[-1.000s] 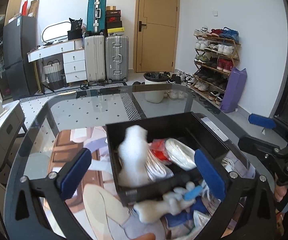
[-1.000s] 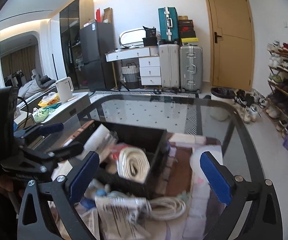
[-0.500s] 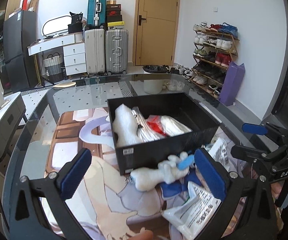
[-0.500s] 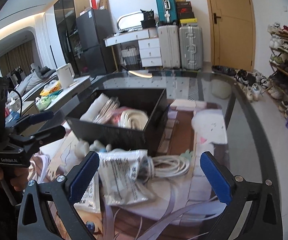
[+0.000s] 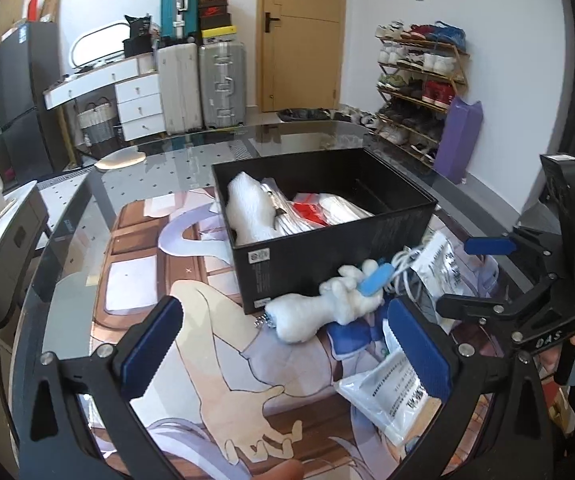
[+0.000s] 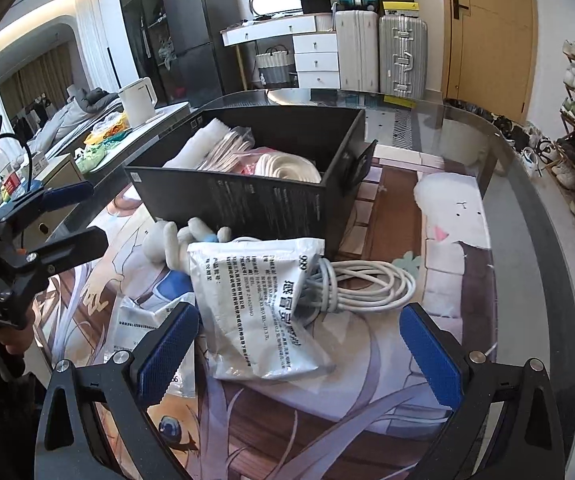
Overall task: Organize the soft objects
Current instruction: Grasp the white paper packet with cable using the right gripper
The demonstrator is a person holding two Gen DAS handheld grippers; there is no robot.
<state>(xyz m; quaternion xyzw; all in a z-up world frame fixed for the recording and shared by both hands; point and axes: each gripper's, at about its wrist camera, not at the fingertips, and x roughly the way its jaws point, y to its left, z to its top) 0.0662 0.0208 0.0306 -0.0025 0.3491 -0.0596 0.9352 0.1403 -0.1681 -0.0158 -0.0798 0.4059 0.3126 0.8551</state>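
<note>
A black box (image 5: 327, 256) (image 6: 263, 200) on the glass table holds white foam, a red packet and a coiled white cord. In front of it lies a white plush toy (image 5: 319, 308) (image 6: 167, 244) with a blue tag. Beside the toy lie a white printed pouch (image 6: 255, 304) (image 5: 439, 264), a coiled white cable (image 6: 367, 284) and a second pouch (image 5: 391, 396) (image 6: 143, 320). My left gripper (image 5: 287, 348) is open just in front of the plush toy. My right gripper (image 6: 299, 348) is open over the printed pouch. Both hold nothing.
A printed mat (image 5: 215, 360) covers the glass table (image 6: 527, 208). The table edge curves round on the right. Suitcases (image 5: 203, 84), a white desk, a door and a shoe rack (image 5: 419, 80) stand beyond. A low cabinet with a kettle (image 6: 139, 100) sits to the left.
Both grippers have drawn back and risen away from the box, so the plush toy, pouches and cable in front of it have come into view. Both stay open.
</note>
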